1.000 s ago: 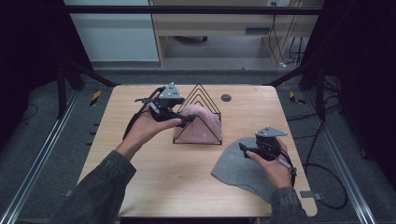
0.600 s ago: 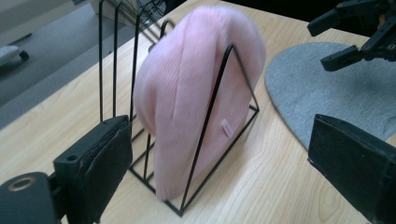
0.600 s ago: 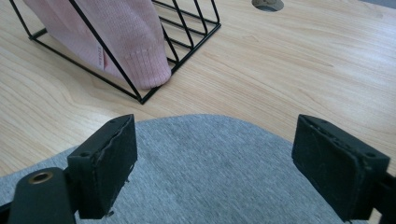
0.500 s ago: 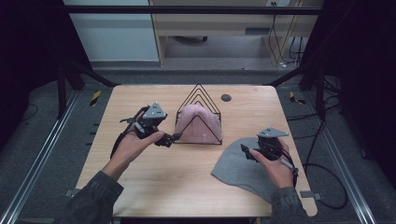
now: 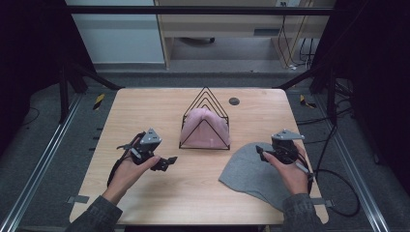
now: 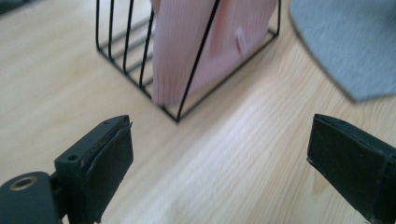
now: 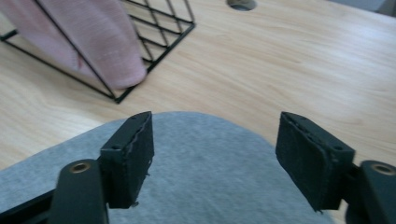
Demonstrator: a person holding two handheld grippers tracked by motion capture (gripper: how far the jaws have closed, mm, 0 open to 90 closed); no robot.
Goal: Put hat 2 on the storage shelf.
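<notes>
Pink cloth (image 5: 205, 129) tucked inside black wire rack (image 5: 205, 99) mid-desk (image 5: 193, 193), grey hat (image 5: 256, 171) flat at front right, left gripper (image 5: 167, 163) fingers apart over bare wood, right gripper (image 5: 260, 152) fingers apart above the hat

The person's left hand (image 5: 126, 172) reaches in from the bottom edge, forearm in a grey sleeve, and holds the left black two-jaw gripper (image 5: 167, 162) low, its jaws pointing to the right. Seen along that gripper (image 6: 219, 158), the jaws stand wide apart with nothing between them. The right hand (image 5: 291, 170) holds the right black two-jaw gripper (image 5: 260, 152), which carries a grey three-cornered plate, pointing leftward. Its own view shows this gripper (image 7: 215, 158) spread wide too, empty.
</notes>
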